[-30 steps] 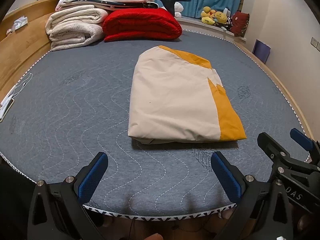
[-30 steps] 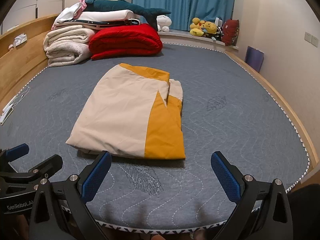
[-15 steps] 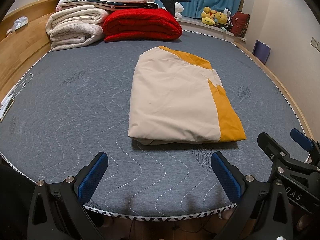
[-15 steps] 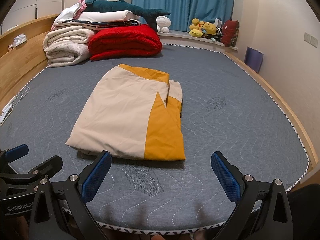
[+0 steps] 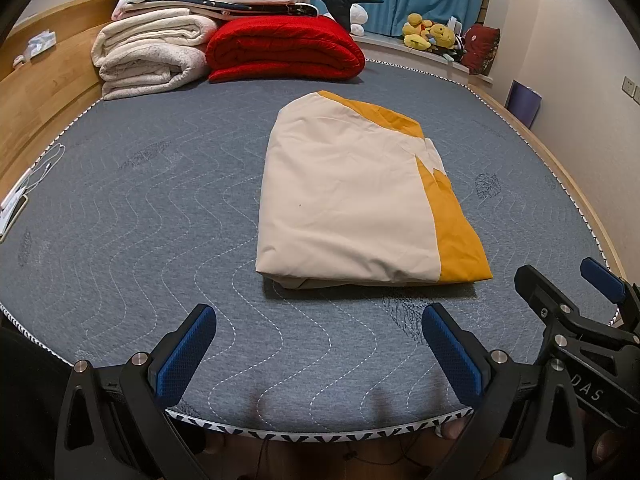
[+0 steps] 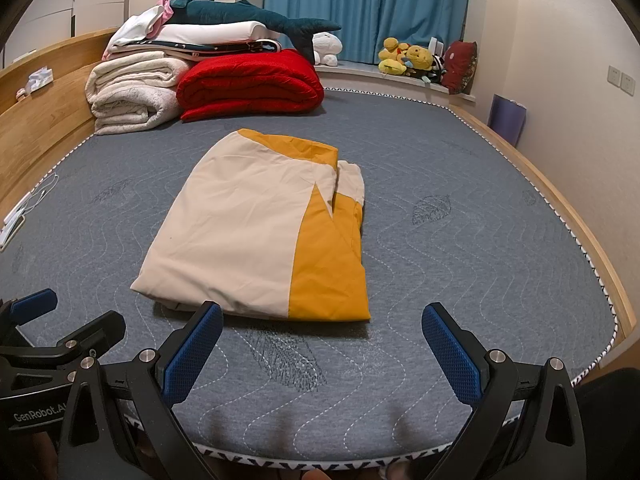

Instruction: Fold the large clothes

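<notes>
A cream and orange garment [image 5: 356, 200] [image 6: 264, 232] lies folded into a flat rectangle in the middle of the grey quilted mattress [image 5: 140, 220] [image 6: 460, 248]. My left gripper [image 5: 320, 352] hangs open over the near edge of the mattress, short of the garment's near fold, holding nothing. My right gripper [image 6: 324, 352] is open too, just in front of the garment's orange corner, empty. In the left wrist view the right gripper [image 5: 592, 312] shows at the right edge. The left gripper [image 6: 48, 328] appears at the left edge of the right wrist view.
Folded white blankets [image 5: 148, 52] and a red quilt [image 5: 284, 48] are stacked at the far end, with a plush shark [image 6: 248, 16] on top. Wooden bed frame [image 5: 36, 104] runs along the left. Stuffed toys [image 6: 404, 56] sit on the window ledge. A cable [image 5: 40, 168] lies at the left edge.
</notes>
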`<state>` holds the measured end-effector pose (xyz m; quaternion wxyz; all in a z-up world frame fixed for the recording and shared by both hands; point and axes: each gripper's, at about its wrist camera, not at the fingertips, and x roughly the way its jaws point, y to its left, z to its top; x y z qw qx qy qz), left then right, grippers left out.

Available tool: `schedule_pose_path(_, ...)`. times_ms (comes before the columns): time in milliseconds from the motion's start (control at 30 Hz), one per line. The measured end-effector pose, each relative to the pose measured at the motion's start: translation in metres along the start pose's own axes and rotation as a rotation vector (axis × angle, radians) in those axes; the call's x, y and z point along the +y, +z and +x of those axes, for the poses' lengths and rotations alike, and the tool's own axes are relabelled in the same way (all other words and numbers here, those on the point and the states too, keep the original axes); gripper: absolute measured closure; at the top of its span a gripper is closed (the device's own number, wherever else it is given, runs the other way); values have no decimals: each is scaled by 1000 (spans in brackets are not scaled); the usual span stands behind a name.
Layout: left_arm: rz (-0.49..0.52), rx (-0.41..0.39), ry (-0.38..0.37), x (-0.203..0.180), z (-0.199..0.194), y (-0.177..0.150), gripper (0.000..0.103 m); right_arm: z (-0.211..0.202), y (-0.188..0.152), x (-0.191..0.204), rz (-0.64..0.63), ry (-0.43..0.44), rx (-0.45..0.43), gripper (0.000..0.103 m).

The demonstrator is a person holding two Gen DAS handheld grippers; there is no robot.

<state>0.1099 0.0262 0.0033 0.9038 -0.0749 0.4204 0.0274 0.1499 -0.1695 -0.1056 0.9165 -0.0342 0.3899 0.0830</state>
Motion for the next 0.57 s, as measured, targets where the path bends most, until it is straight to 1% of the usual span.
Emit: schedule_pose_path(567, -4, 2, 3, -4, 0, -2, 0, 0, 0, -1, -1, 0, 0, 3)
